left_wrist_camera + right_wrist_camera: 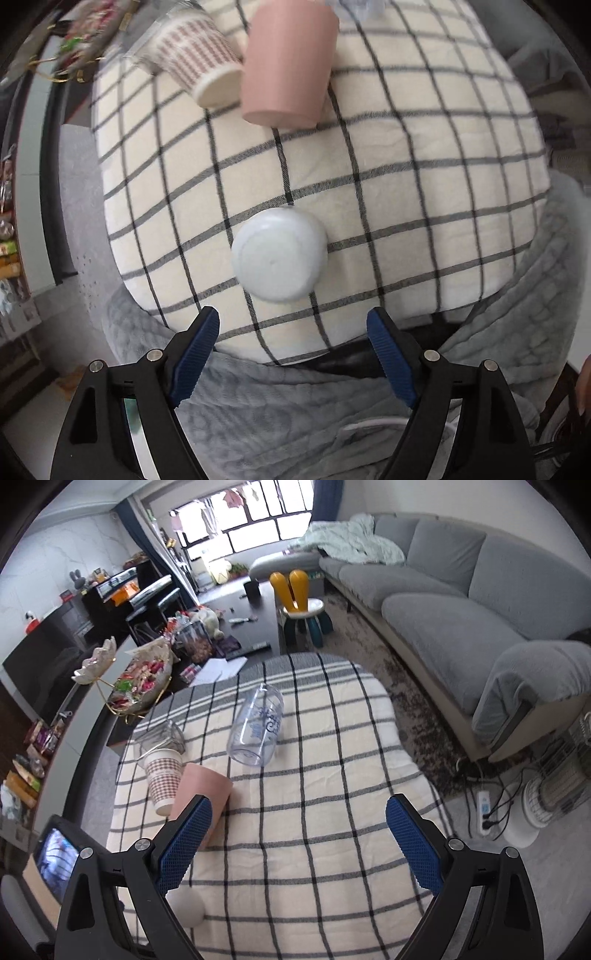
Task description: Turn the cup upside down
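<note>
A pale blue cup [279, 254] stands upside down on the checked cloth [406, 155], its flat base up. My left gripper [293, 343] hovers just above and short of it, open and empty. The same cup shows partly behind the left finger in the right wrist view [188, 908]. A pink cup [288, 62] [205, 788] and a patterned paper cup [195, 55] [162, 779] stand upside down at the far side. A clear plastic cup [256, 725] lies on its side. My right gripper [299, 845] is open and empty above the cloth [332, 849].
A small clear glass [160, 736] sits behind the paper cup. A grey blanket [295, 413] hangs below the cloth's near edge. A snack stand [136, 686], dark coffee table [251, 627], stool [303, 616], grey sofa [461, 602] and heater [557, 794] surround the table.
</note>
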Demonstrator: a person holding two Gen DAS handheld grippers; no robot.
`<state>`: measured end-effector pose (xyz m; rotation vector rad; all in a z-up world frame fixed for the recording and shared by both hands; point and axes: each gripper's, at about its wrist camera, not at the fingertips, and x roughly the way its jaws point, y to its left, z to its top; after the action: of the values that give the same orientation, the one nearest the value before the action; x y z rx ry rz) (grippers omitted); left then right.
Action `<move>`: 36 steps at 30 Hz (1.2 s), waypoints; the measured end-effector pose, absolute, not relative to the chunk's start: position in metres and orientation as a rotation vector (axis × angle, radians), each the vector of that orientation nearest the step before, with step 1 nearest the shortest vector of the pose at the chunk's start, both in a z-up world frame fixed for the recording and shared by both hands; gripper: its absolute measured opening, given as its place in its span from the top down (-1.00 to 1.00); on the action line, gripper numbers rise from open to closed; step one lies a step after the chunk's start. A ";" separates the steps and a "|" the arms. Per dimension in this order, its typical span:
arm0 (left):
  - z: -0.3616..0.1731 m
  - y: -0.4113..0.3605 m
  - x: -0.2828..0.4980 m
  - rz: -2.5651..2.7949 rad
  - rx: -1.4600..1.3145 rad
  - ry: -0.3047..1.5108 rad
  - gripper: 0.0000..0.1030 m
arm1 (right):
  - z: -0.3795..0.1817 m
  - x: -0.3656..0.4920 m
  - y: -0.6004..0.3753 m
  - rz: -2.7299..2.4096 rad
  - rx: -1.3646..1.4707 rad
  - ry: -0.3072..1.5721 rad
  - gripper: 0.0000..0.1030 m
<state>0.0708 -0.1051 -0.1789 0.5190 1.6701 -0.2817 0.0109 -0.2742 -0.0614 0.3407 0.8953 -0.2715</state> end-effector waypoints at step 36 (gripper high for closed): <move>-0.083 0.020 -0.073 -0.031 0.093 0.730 -0.73 | -0.025 -0.113 -0.180 -0.238 0.087 0.726 -0.89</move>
<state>-0.0734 0.0200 -0.0833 0.0931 0.7296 -0.0308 -0.1127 -0.1802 -0.0249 0.0871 0.7263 -0.2384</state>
